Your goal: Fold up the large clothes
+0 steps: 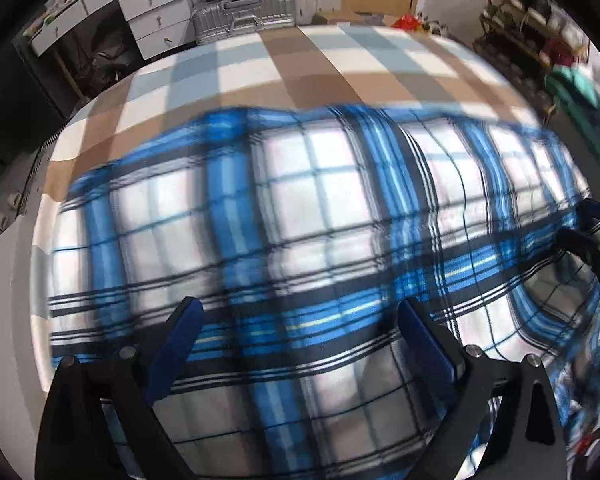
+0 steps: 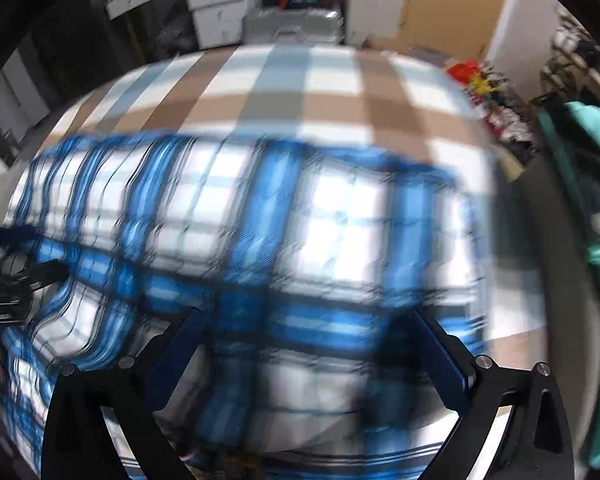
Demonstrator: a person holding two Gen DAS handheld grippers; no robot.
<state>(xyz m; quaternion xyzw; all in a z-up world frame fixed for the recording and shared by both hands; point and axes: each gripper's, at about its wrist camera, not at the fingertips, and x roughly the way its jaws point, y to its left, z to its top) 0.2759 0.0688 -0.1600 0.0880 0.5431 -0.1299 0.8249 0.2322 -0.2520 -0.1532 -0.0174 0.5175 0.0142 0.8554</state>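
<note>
A large blue, white and black plaid garment [image 1: 300, 208] lies spread across a bed with a beige, pale blue and white check cover [image 1: 300, 64]. My left gripper [image 1: 302, 318] hovers over the garment's near part, fingers wide apart, with nothing between them. The right gripper [image 1: 588, 226] shows at the right edge, over the cloth. In the right wrist view the same garment [image 2: 260, 220] is blurred, and my right gripper [image 2: 308, 322] is open above it. The left gripper [image 2: 16, 268] sits at the left edge. Wrinkles in the cloth run toward both grippers.
Past the bed stand white drawers [image 1: 156, 12] and a silver suitcase [image 1: 244, 16] with boxes on top. A cluttered shelf [image 1: 540, 20] is at the right. A teal garment [image 2: 580, 160] hangs near the bed's right side, and a dark floor strip runs along it.
</note>
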